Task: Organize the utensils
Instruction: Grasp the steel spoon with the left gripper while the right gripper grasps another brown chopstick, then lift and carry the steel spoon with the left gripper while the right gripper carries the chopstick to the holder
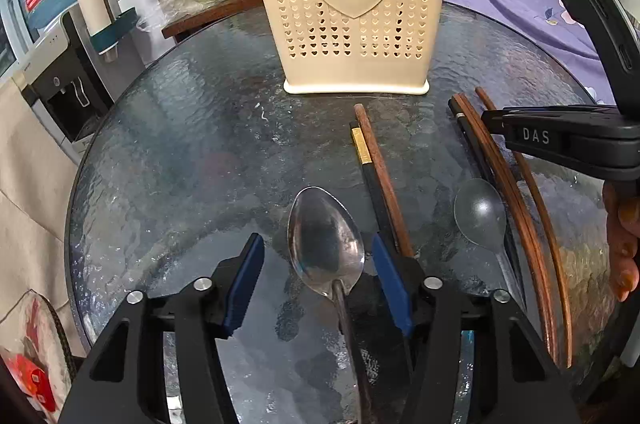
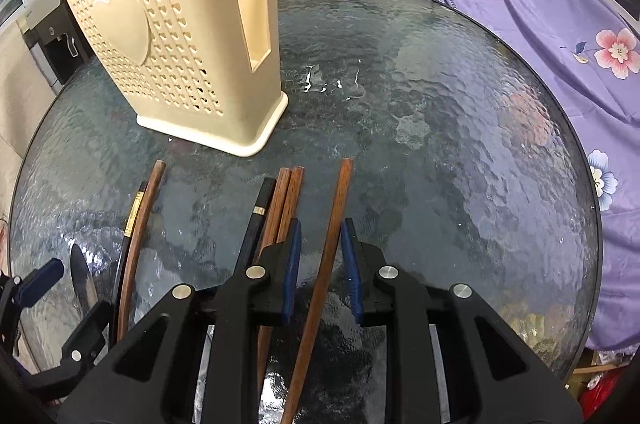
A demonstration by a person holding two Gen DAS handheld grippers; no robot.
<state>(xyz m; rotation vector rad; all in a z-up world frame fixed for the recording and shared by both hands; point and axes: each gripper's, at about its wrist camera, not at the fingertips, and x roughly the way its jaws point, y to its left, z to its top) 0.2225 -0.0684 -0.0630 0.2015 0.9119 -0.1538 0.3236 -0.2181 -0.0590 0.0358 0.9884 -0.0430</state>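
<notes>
1. Two grippers work over a round, rippled glass table (image 2: 460,103), each with blue pads.
2. The left gripper (image 1: 318,266) has its jaws apart, with a metal spoon (image 1: 326,244) lying bowl-up on the glass between them; the pads do not press on it.
3. The right gripper (image 2: 320,260) has its jaws close together around a single brown chopstick (image 2: 334,236), yet a sliver of gap shows on each side (so no firm clamp is visible).
4. A cream utensil holder (image 1: 352,11) with heart-shaped holes stands upright toward the table's far edge; a wooden stick already leans inside it.
5. Near the front edge more chopsticks lie roughly parallel: a black-and-brown pair (image 1: 374,175) just beside the metal spoon, and a further bundle (image 2: 276,207) left of the right gripper.
6. A second, greyer spoon (image 1: 480,214) lies against that bundle.
</notes>
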